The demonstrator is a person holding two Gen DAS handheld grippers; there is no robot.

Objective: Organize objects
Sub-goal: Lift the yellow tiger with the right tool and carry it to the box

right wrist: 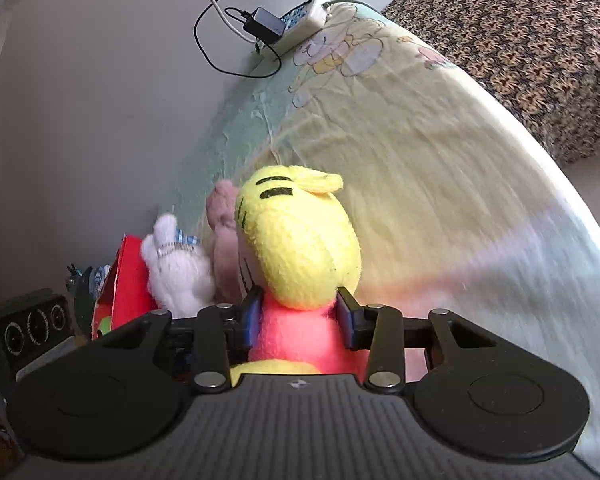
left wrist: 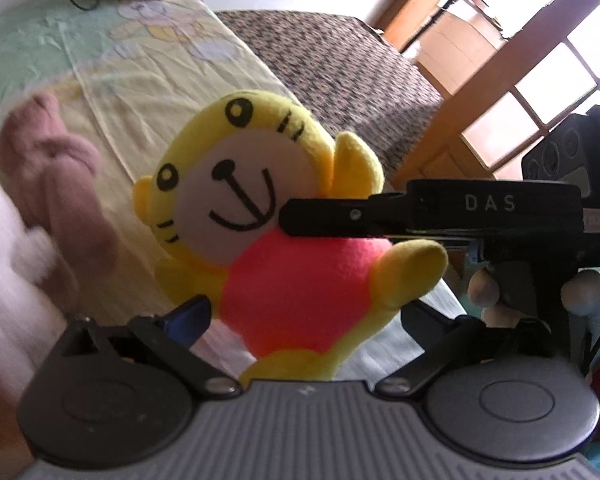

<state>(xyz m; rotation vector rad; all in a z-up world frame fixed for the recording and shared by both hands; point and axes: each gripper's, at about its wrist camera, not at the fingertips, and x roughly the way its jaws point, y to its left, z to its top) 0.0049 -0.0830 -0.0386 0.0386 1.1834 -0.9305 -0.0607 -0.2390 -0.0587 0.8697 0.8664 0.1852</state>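
Yellow plush tiger (right wrist: 300, 256) upright in right hand-held gripper (right wrist: 300, 316), head up

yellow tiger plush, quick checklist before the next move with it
1. Right tool pads pressing the yellow tiger plush at its pink body: ok.
2. Left tool open, pads off the plush: ok.
3. Plush lifted off the bedsheet: cannot tell.
4. Pink plush and white plush clear of the tools: ok.
5. Power strip and cables far from the tools: ok.
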